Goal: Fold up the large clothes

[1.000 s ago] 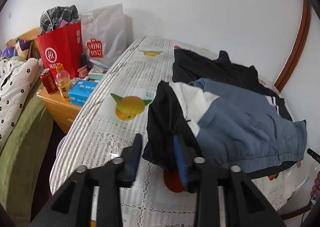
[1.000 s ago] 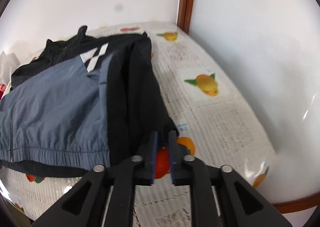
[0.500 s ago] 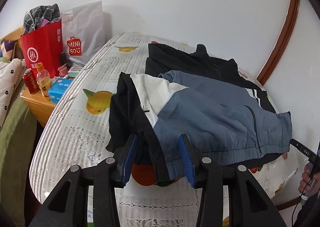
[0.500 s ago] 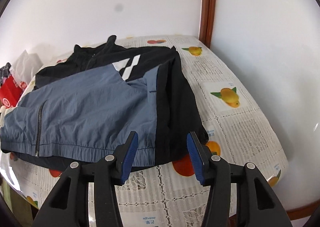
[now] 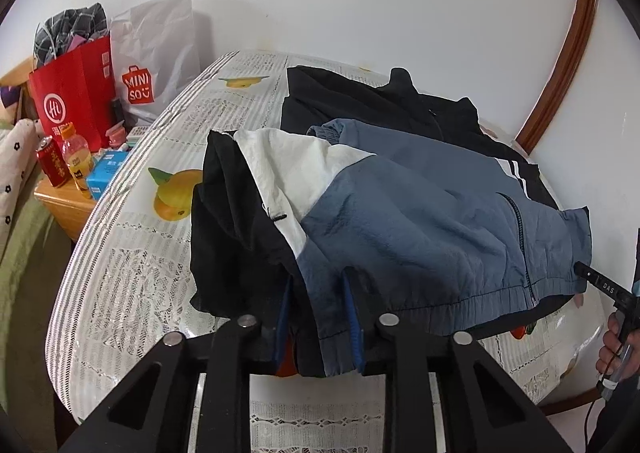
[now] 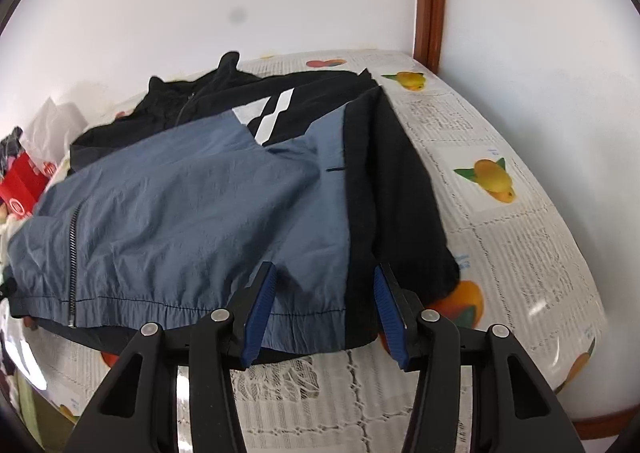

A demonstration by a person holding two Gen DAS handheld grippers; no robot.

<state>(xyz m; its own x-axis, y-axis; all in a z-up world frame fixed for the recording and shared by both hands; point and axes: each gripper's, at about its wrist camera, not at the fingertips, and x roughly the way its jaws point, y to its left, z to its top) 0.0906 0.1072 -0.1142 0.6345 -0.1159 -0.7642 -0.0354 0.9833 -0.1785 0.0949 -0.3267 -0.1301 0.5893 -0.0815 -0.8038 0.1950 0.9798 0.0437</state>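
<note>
A large black, blue and white jacket lies spread on the table, zip closed, with its hem toward me. My left gripper is at the hem's left end. Its jaws are closing, and a bunched fold of blue and black cloth fills the gap between the blue pads. My right gripper straddles the jacket at the hem's right end, where blue cloth meets black. Its jaws are closing too, but the pads stand well apart and the hem lies flat between them.
The table has a lace cloth with fruit prints and a rounded near edge. At the left stand a wooden nightstand with a can, bottle and boxes, a red bag and a white bag. A hand holds a black tool at the right.
My left gripper slid right from the black corner onto the hem and its jaws narrowed on the cloth. My right gripper went from nearly shut to wide, and now straddles the hem, slightly narrower.
</note>
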